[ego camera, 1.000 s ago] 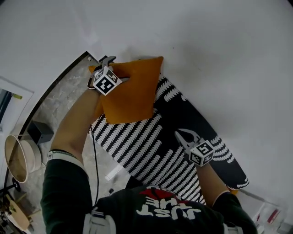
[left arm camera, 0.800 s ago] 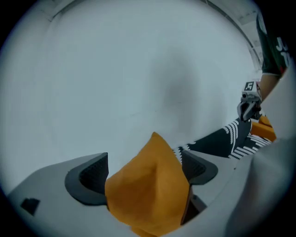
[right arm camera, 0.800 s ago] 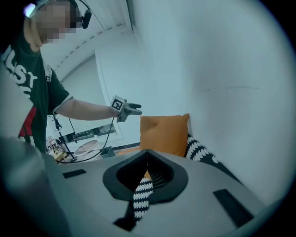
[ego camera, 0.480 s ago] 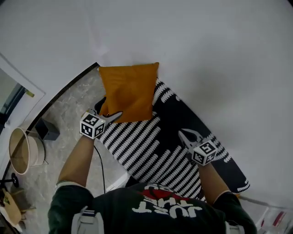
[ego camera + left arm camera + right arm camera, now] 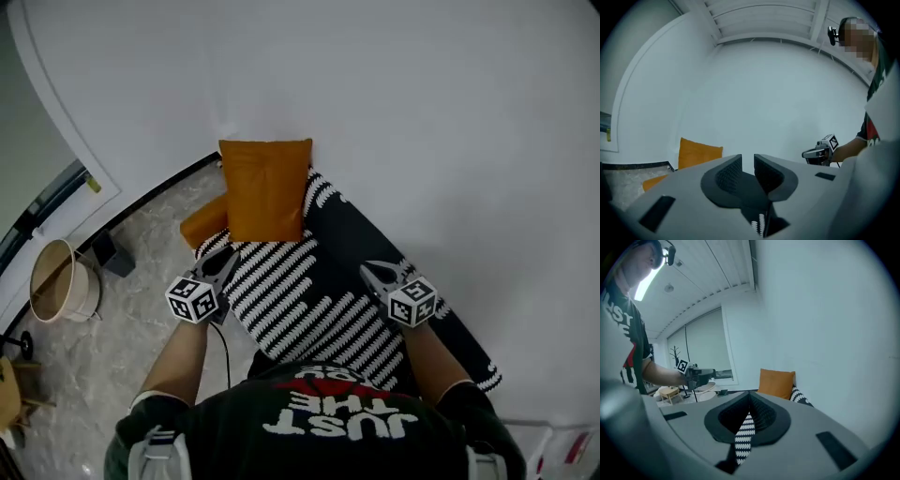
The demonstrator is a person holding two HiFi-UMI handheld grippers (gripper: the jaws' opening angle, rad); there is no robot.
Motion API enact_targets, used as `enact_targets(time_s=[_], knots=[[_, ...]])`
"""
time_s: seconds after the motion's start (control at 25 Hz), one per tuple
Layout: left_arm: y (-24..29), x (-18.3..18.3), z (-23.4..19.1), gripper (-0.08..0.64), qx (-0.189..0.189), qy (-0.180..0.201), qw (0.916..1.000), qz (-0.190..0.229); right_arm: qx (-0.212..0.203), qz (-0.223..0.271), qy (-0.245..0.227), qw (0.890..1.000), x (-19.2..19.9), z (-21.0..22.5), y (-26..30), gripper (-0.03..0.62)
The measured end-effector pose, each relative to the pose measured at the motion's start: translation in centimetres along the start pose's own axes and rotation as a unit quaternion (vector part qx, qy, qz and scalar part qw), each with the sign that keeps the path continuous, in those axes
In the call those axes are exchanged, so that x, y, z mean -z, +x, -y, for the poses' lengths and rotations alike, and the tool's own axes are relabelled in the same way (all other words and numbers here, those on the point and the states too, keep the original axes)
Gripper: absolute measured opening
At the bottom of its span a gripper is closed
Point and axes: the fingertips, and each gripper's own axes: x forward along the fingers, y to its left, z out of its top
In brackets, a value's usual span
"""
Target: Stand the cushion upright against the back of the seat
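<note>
A striped seat lies bare up to an orange cushion standing against the white wall, which closes off the far and right sides. A second orange cushion juts past the seat's left edge. The floor on the left has a basket on it.

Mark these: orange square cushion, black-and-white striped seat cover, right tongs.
Orange square cushion [image 5: 265, 190]: head view, middle of its front face.
Black-and-white striped seat cover [image 5: 300, 305]: head view, striped area near its middle.
Right tongs [image 5: 750, 398]: right gripper view, where the two tips meet.
</note>
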Motion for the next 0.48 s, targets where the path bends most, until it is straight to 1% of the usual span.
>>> enact_targets(time_s=[0.16,0.28,0.48], knots=[[-4.8,-1.0,4.8,0.04,-0.012,0.004,0.9997,0.023,-0.023,0.004,-0.003,1.0,0.8,-2.1,-2.6,0.025],[-8.0,-1.7,7.4,0.013,-0.015,-0.005,0.9991,0.039,-0.036,0.008,0.003,0.999,1.0,-3.8,-3.8,0.025],[-12.3,-2.0,9.6,0.012,-0.019,-0.013,0.9984,0.051,-0.057,0.013,0.006,0.998,1.1,-7.1,-4.4,0.025]])
